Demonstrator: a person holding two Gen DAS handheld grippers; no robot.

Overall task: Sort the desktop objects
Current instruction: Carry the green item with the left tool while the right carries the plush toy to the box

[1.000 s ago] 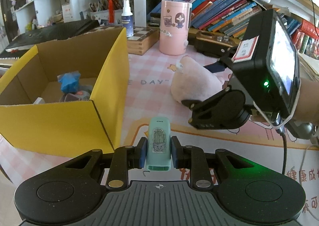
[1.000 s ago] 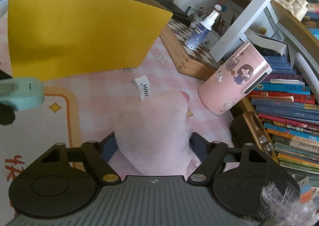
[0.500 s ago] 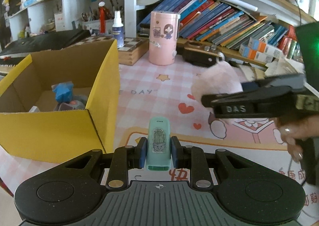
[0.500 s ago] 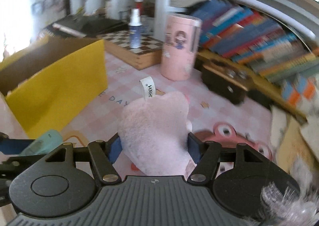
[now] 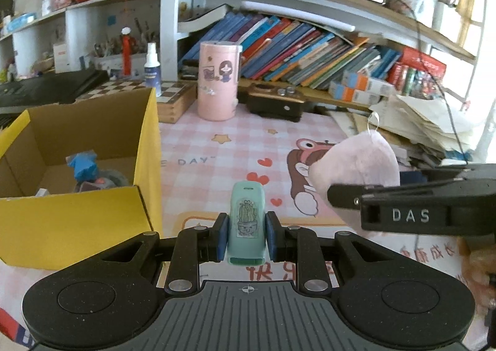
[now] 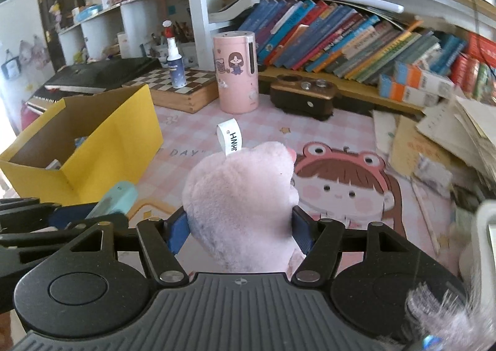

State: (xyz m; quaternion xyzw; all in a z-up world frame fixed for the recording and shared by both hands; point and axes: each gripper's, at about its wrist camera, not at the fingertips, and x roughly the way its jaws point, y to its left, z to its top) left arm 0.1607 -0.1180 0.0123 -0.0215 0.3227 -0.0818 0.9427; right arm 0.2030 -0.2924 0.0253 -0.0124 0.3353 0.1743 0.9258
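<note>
Left gripper (image 5: 246,238): jaws nearly closed, blue pads pressed on both sides of a small mint-green case (image 5: 246,221) with a cactus sticker. The case stands on end between the pads, raised above the counter (image 5: 217,146), just right of the yellow box (image 5: 77,221).

Right gripper (image 6: 240,227): jaws about half open, clamped on a pink plush (image 6: 241,193). The plush fills the gap, and both pads sink into its sides. A white label loop (image 6: 229,137) sticks up from its top. In the left wrist view the plush (image 5: 356,165) sits right of the case, carried clear of the counter, with the side of the right gripper in front of it.

The box is open at the top. It sits on the left part of the counter and contains a blue item (image 5: 82,163) and some other small pieces, too unclear to identify.

A pink checked mat with a cartoon girl (image 6: 341,186) covers the counter. At the back are a pink canister (image 6: 237,72), a spray bottle (image 6: 175,69) on a chessboard (image 6: 176,87), and a dark wooden box (image 6: 305,100). Leaning books (image 6: 341,41) fill the shelf behind. Loose papers (image 5: 418,121) are piled on the right.
</note>
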